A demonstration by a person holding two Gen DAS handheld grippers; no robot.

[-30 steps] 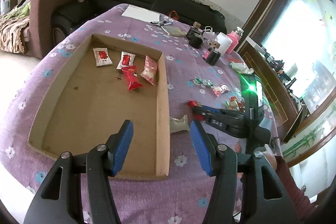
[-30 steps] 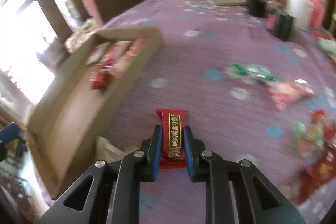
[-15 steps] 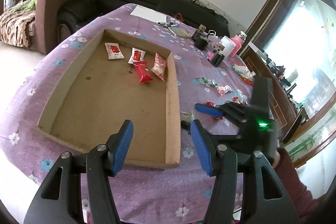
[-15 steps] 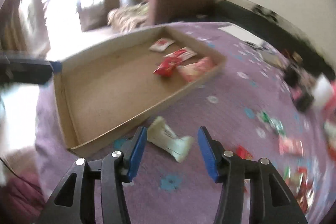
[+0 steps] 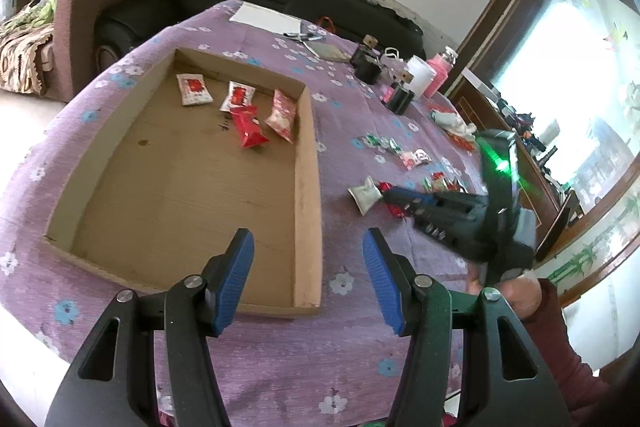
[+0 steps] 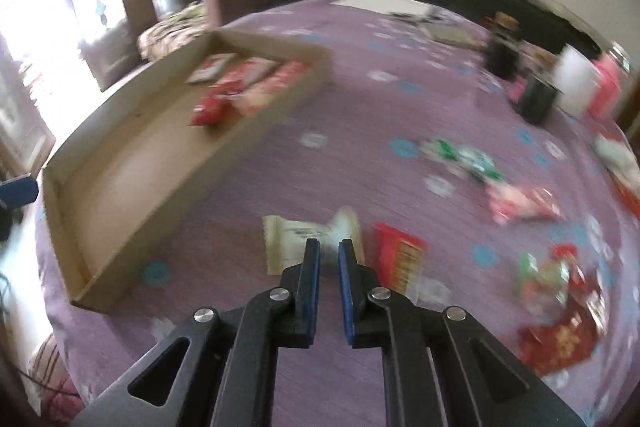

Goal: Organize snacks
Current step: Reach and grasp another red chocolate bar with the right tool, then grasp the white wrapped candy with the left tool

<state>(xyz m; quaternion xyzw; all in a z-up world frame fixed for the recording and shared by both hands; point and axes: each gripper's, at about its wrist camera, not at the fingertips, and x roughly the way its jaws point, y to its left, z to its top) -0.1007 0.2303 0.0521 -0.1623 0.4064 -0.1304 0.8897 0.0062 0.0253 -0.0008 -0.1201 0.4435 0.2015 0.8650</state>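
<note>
Snacks head for the shallow cardboard tray: right gripper apparently pinches a cream foil packet, view blurred; left gripper waits, spread, above the tray.

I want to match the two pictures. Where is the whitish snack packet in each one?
Left wrist: whitish packet lies right of the cardboard tray, at the right gripper tips.
Right wrist: low centre, between the closing fingers.
Shared landmark: the tray.
</note>
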